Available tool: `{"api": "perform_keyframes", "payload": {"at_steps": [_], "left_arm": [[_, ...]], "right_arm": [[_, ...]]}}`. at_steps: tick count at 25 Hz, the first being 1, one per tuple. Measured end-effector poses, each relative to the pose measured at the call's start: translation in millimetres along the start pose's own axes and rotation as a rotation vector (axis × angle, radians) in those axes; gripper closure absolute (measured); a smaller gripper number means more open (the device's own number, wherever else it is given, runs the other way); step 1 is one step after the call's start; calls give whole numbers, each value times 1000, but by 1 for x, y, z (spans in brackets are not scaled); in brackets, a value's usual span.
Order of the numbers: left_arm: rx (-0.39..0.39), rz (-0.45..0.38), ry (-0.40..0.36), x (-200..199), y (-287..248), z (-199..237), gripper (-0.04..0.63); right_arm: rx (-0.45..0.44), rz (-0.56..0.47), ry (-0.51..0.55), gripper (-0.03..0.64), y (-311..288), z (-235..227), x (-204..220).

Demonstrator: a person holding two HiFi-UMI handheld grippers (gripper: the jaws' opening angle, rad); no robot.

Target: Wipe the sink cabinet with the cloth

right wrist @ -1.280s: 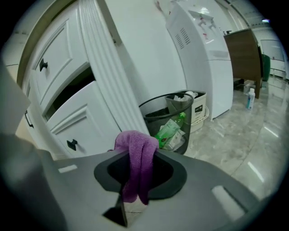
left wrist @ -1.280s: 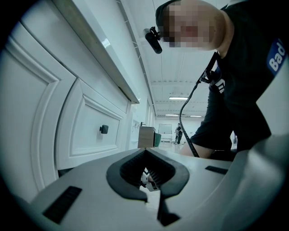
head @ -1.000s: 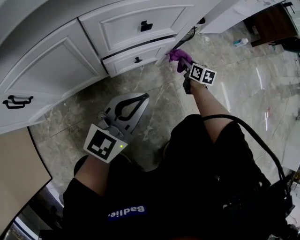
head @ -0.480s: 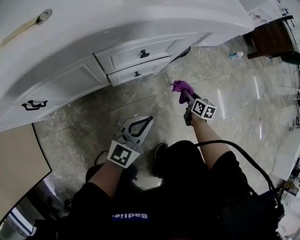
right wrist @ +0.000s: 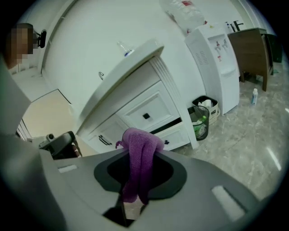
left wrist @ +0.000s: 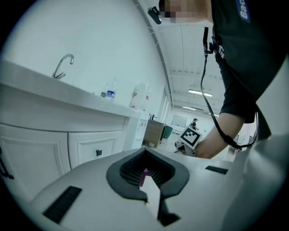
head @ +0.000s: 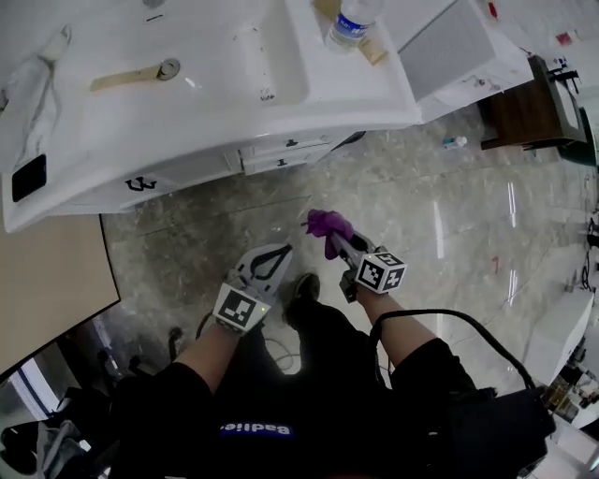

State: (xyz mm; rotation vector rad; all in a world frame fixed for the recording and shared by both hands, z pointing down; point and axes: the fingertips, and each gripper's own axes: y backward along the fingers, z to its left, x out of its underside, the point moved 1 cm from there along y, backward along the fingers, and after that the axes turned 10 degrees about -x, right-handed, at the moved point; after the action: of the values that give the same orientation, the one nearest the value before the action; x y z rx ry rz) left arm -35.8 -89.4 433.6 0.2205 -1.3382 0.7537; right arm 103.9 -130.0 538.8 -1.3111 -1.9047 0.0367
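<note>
right gripper (head: pixel 335 241): fingers clamped on purple cloth (right wrist: pixel 141 155) | left gripper (left wrist: pixel 146 152): fingers together, empty | sink cabinet (right wrist: pixel 135 106): ahead of fingertips, well apart | waste bin (right wrist: pixel 200 119): beyond right fingertips, beside cabinet

Back from cabinet (head: pixel 281 154) — cloth (head: pixel 325 224) withdrawn.

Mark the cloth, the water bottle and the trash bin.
cloth (right wrist: pixel 141 153), right gripper view, middle of the hanging purple fold.
water bottle (head: pixel 354 23), head view, label band on its body.
trash bin (right wrist: pixel 194 129), right gripper view, dark side wall.
</note>
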Motion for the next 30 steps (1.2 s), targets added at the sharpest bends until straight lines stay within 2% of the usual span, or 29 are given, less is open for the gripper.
{"api": "perform_keyframes", "payload": {"at_steps": [3, 5, 7, 9, 12, 14, 16, 19, 22, 24, 26, 30], "left_arm": [[-18, 8, 23, -49, 32, -17, 591], [-34, 8, 6, -80, 54, -26, 591], [-84, 4, -3, -106, 76, -25, 591], [-145, 24, 37, -131, 105, -43, 591], [-210, 33, 69, -169, 136, -79, 591], [-226, 25, 79, -186, 147, -95, 591], [-209, 21, 83, -200, 157, -112, 591], [-127, -11, 59, -227, 167, -137, 591], [-50, -30, 35, -245, 181, -156, 591], [-19, -46, 28, -255, 196, -164, 591], [12, -87, 24, -269, 214, -171, 591], [51, -136, 32, -281, 255, -178, 591]], "right_arm": [[-41, -2, -42, 541, 28, 72, -11], [-81, -16, -43, 541, 40, 113, -25], [-129, -27, -31, 541, 44, 148, -44], [-162, 0, -28, 541, 69, 183, -51], [-220, 41, 20, 541, 114, 228, -68], [-252, 43, 70, 541, 134, 250, -82], [-267, 27, 117, 541, 151, 270, -90], [-271, -21, 234, 541, 173, 302, -107], [-232, -67, 364, 541, 193, 328, -117], [-214, -91, 416, 541, 204, 348, -117], [-220, -112, 441, 541, 214, 371, -111], [-247, -162, 414, 541, 222, 412, -91]]}}
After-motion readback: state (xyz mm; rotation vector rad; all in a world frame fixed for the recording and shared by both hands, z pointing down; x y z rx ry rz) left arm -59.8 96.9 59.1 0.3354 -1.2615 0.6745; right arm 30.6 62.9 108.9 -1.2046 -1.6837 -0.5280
